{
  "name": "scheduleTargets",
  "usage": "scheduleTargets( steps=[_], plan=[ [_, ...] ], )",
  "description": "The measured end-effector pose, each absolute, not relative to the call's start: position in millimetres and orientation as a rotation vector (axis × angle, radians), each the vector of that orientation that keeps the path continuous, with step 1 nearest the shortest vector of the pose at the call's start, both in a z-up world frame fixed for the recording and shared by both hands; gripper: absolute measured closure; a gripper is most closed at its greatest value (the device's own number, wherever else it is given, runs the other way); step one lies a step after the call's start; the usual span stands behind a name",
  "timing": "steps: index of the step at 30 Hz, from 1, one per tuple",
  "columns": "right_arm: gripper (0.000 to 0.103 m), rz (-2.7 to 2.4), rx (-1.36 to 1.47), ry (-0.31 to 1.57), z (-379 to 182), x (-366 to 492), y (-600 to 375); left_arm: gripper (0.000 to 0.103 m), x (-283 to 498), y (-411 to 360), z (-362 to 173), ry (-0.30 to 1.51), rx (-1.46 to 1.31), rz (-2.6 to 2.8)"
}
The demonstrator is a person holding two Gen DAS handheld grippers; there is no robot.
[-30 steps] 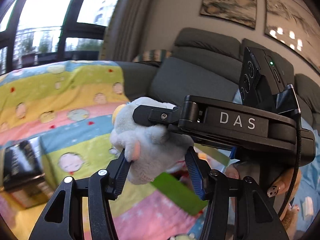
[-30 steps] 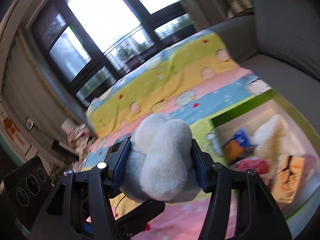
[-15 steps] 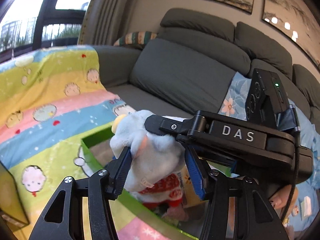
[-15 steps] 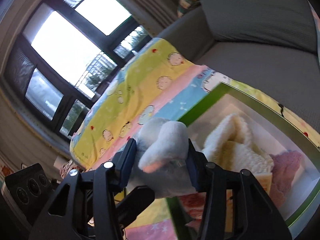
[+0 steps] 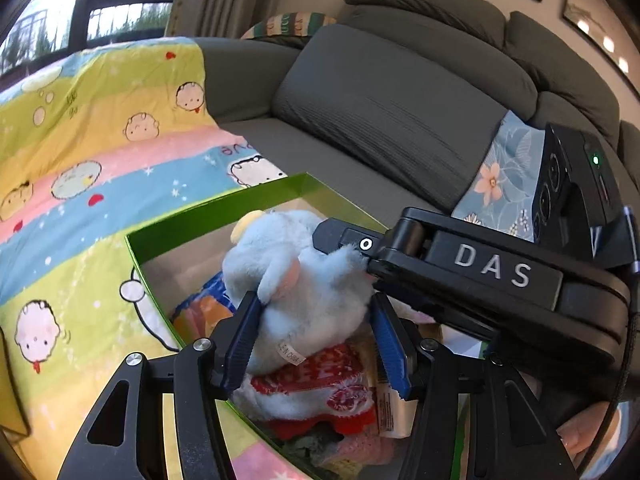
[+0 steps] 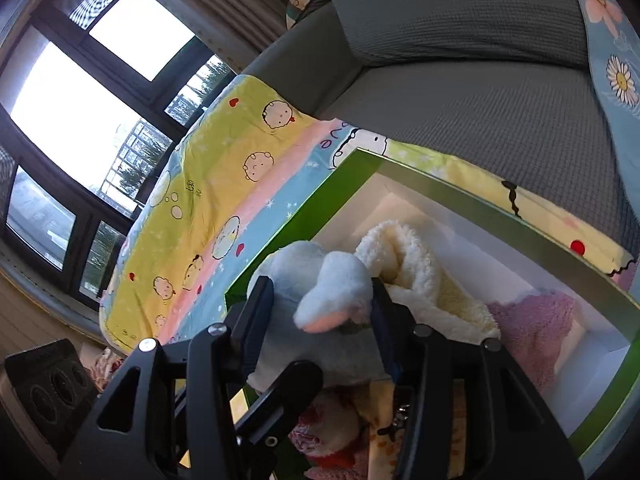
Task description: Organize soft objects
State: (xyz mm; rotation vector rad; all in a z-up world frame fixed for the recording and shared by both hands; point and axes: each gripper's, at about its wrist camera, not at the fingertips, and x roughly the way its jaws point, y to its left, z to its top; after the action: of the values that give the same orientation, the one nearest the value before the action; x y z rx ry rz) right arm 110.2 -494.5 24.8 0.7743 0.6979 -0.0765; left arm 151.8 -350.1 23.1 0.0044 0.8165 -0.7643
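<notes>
A pale blue plush toy (image 5: 304, 292) hangs low over an open green box (image 5: 224, 208), held from two sides. My left gripper (image 5: 316, 332) is shut on its lower body, blue pads pressed into the fur. The right gripper's black body (image 5: 492, 272) reaches in from the right. In the right wrist view my right gripper (image 6: 322, 312) clamps the plush toy (image 6: 332, 292), pads still touching while its jaws are opening slightly. The green box (image 6: 480, 200) holds a cream fleece (image 6: 420, 272), a pink fuzzy piece (image 6: 536, 320) and a red-and-white knit (image 5: 320, 384).
The box sits on a striped cartoon blanket (image 5: 100, 152) spread over a grey sofa (image 5: 384, 120). A blue floral cushion (image 5: 504, 168) leans at the right. Windows (image 6: 80, 80) lie behind. A black device (image 6: 48, 380) is at lower left. A person's fingers (image 5: 576, 440) hold the right gripper.
Both grippers have carried the plush toy down and across from above the blanket to just over the green box. The right view has rolled.
</notes>
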Motion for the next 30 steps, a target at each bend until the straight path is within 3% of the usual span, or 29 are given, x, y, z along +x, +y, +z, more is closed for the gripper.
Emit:
scheduleTargets(
  steps=[10, 21, 30],
  plan=[
    [0.052, -0.145, 0.699, 0.66, 44.2, 89.1, -494.8, 0.047, 133.0, -319.2, 46.1, 0.82, -0.035, -0.792],
    [0.018, -0.086, 0.602, 0.542, 81.0, 61.2, -462.2, 0.028, 95.6, -215.0, 91.8, 0.723, -0.131, -0.622],
    [0.006, 0.002, 0.472, 0.533, 97.7, 60.1, -410.7, 0.024, 65.1, -73.5, 86.4, 0.712, -0.211, -0.29]
  ],
)
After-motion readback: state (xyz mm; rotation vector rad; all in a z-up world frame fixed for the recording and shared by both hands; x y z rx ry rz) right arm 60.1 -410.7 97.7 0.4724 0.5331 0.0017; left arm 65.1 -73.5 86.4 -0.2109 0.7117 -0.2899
